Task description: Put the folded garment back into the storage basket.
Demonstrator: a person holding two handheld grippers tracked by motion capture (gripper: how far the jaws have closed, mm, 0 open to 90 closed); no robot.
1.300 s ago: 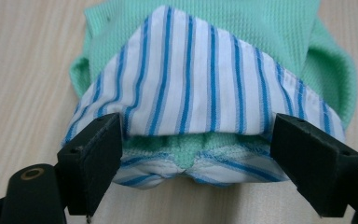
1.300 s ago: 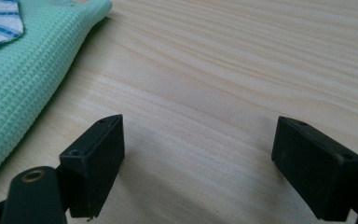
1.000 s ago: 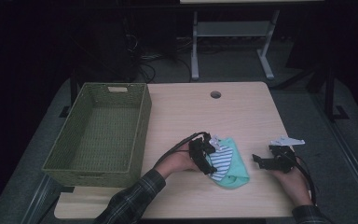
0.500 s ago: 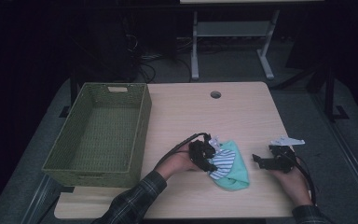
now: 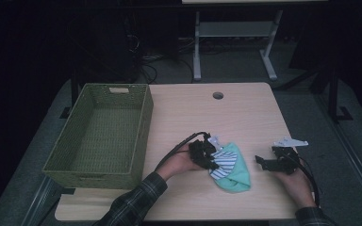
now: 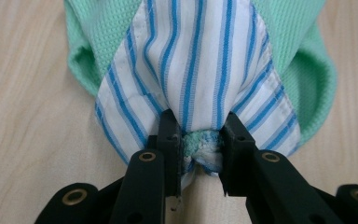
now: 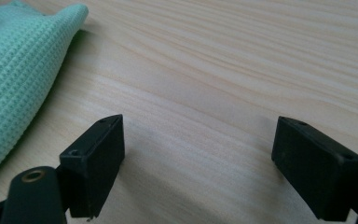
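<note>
A small bundle lies on the wooden table (image 5: 226, 117): a white cloth with blue stripes (image 5: 224, 160) folded over a mint-green waffle cloth (image 5: 238, 178). My left gripper (image 5: 207, 157) is at the bundle's left edge. Its jaws have just been closing, and they pinch a bunched fold of the striped cloth (image 6: 200, 60) between the pads at my left gripper (image 6: 199, 136). Green cloth (image 6: 98, 37) spreads out behind it. My right gripper (image 5: 262, 163) rests to the right of the bundle, open over bare wood, as my right gripper (image 7: 198, 133) also shows, with the green cloth (image 7: 14, 70) off to one side.
A green woven basket (image 5: 143, 122) stands empty along the table's left side. A round cable hole (image 5: 218, 95) sits near the far edge. A metal stand (image 5: 198, 52) and cables are on the floor beyond the table.
The left gripper's jaws have drawn together on the cloth's left edge, bunching it slightly. The right hand and its gripper have stayed where they were.
</note>
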